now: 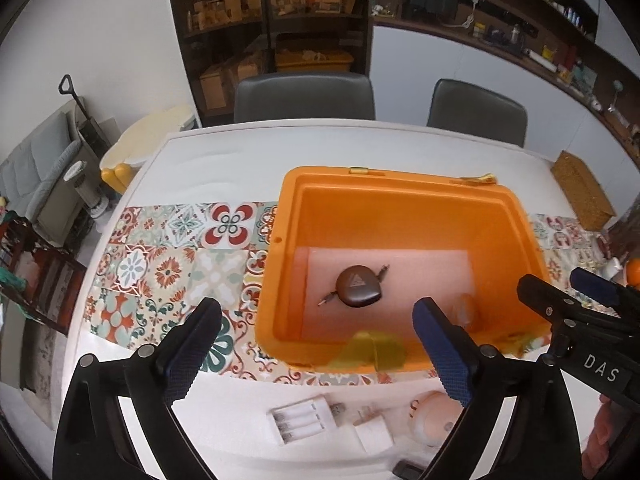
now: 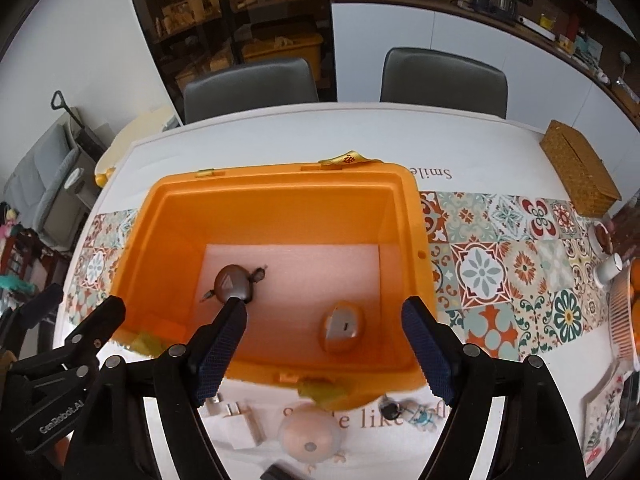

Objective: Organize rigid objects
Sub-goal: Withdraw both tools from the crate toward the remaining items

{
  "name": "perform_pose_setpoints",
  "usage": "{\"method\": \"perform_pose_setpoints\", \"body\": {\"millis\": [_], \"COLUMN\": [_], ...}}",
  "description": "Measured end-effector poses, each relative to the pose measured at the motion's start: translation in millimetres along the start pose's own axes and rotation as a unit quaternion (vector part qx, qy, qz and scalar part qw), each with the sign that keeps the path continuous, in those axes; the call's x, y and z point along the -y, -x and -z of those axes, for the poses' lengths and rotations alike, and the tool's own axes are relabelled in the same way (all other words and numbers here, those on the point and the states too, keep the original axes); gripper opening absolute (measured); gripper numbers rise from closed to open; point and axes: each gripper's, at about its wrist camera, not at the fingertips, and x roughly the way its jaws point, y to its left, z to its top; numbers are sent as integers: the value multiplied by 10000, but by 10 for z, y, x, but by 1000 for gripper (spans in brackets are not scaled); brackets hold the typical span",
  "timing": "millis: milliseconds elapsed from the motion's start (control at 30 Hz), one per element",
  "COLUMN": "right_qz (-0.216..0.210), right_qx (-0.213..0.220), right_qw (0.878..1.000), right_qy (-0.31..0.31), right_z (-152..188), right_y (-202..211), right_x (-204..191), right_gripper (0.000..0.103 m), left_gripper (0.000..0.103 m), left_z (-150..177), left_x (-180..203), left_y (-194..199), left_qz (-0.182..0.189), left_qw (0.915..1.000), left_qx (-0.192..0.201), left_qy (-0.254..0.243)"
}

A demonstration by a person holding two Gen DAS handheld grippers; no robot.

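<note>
An open orange storage bin (image 1: 280, 216) (image 2: 412, 216) stands on the white table. Inside lie a brown rounded cable reel (image 1: 357, 291) (image 2: 233, 283) and a translucent orange mouse-like object (image 2: 343, 326) (image 1: 464, 309). My left gripper (image 1: 316, 344) is open and empty above the bin's near rim. My right gripper (image 2: 324, 344) is open and empty above the bin's near side. In front of the bin lie a white battery charger (image 1: 298, 418), a white plug adapter (image 1: 372, 428) (image 2: 240, 420), a round peach-coloured gadget (image 1: 434, 414) (image 2: 310, 436) and a small keyring (image 2: 404, 410).
A patterned tile runner (image 1: 160, 276) (image 2: 520, 264) crosses the table under the bin. A wicker box (image 1: 582, 196) (image 2: 580, 168) stands at the far right. Two grey chairs (image 1: 304, 96) (image 2: 442, 76) stand behind the table. Cups and dishes (image 2: 612, 268) crowd the right edge.
</note>
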Motion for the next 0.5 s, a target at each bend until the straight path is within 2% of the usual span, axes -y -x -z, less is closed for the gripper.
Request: {"method": "perform_pose_setpoints", "body": {"millis": [67,300,500], "right_qz": [-7,-64,-153], "right_qx": [105,374,419], "right_qw": [9999,9992,9989], "right_qy": [-15,-100,-125], "right_z": [55,280,464], "right_y": [92,351,410], "right_x": [4,18,18], "right_gripper": [80,80,80], "left_gripper": [103,103,103], "left_z": [41,197,338], "left_x": [-24,-116,-176], "left_y": [62,192,208], "left_qz": [39,157,3], "left_qw": [10000,9995,9993], "left_qx": [44,46,-19], "left_qy": [78,270,376]}}
